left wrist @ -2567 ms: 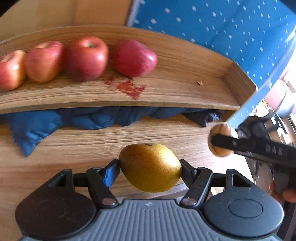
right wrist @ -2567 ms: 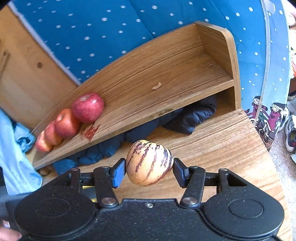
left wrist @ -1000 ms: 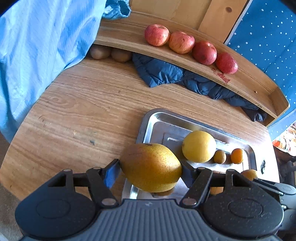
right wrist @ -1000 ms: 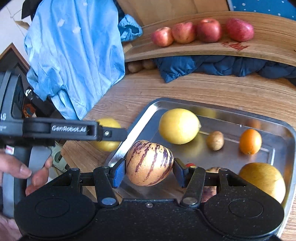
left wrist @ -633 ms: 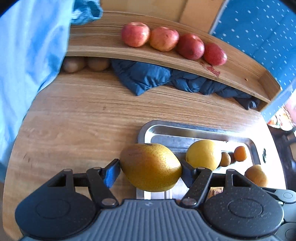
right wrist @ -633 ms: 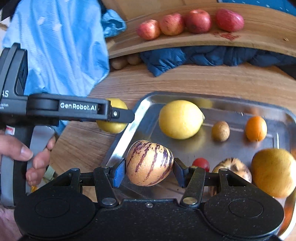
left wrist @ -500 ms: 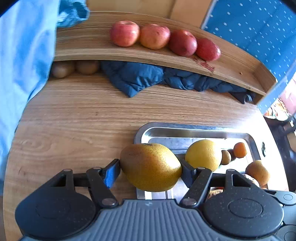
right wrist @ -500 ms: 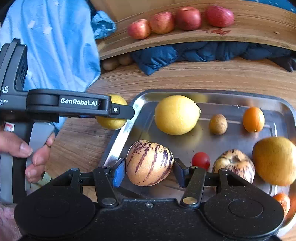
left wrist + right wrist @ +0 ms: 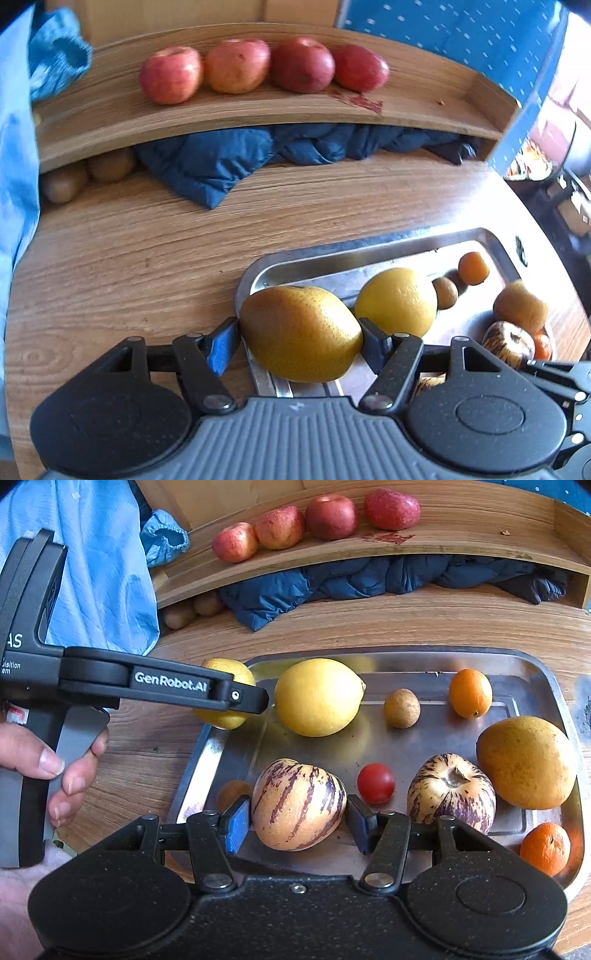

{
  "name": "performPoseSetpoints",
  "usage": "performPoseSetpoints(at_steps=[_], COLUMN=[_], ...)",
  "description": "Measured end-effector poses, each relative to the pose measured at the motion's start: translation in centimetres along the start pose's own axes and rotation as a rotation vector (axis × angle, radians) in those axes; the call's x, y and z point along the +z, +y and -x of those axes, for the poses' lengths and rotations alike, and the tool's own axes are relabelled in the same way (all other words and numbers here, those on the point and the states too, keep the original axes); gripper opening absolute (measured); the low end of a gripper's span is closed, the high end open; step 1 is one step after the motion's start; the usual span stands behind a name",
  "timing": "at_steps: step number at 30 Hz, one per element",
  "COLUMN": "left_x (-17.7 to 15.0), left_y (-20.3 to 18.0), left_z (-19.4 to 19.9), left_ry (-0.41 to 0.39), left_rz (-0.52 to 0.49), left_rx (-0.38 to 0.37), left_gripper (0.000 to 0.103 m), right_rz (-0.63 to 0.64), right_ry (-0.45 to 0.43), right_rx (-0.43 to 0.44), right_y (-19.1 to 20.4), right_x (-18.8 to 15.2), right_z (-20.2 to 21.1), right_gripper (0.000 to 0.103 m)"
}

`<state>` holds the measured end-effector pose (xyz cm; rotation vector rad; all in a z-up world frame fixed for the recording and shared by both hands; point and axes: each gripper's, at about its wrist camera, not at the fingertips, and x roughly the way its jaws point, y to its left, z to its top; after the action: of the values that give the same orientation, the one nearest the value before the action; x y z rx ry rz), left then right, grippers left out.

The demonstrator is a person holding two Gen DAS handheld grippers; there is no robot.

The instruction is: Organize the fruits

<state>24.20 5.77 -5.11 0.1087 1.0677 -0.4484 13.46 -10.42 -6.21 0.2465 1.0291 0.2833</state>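
My left gripper (image 9: 299,332) is shut on a yellow-brown pear (image 9: 301,332) held over the left rim of a steel tray (image 9: 332,254). In the right wrist view my right gripper (image 9: 295,818) is shut on a cream, purple-striped melon (image 9: 297,805) above the tray's (image 9: 369,653) front left part. There the left gripper (image 9: 236,696) shows side-on, its finger half hiding the pear (image 9: 225,718). In the tray lie a large lemon (image 9: 317,698), a second striped melon (image 9: 450,790), another pear (image 9: 526,762) and a cherry tomato (image 9: 376,782).
A curved wooden shelf (image 9: 258,107) at the back carries several red apples (image 9: 236,64). A dark blue jacket (image 9: 221,158) and brown kiwis (image 9: 110,164) lie under it. Light blue cloth (image 9: 103,565) hangs at the left. A hand (image 9: 55,771) grips the left handle.
Both grippers have drawn back from the shelf and come down toward the tray, each still holding its fruit. More of the tray's fruit shows now.
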Motion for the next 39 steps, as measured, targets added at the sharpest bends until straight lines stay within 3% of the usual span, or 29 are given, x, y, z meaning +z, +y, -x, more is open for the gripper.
performPoseSetpoints(at_steps=[10,16,20,29,39], left_x=[-0.1,0.0,-0.1,-0.2,-2.7], left_y=[-0.6,-0.4,0.1,1.1,0.0], left_z=[-0.1,0.0,0.1,1.4,5.0], left_ry=[0.006,0.015,0.025,0.001,-0.081], left_rz=[-0.033,-0.026,0.004,0.105,0.261], left_rx=[-0.019,-0.005,0.005,0.042,0.166], left_gripper=[0.072,0.079,0.089,0.100,0.102], right_rz=[-0.012,-0.016,-0.020,0.024,0.165], right_ry=[-0.002,-0.002,-0.002,0.013,0.020], right_rx=[-0.013,-0.020,-0.027,0.001,0.090], right_y=[0.2,0.3,0.4,0.2,-0.2], right_x=[-0.2,-0.3,-0.5,-0.1,-1.3], right_z=[0.1,0.3,0.5,1.3,4.3], right_gripper=[0.058,0.058,0.073,0.092,0.097])
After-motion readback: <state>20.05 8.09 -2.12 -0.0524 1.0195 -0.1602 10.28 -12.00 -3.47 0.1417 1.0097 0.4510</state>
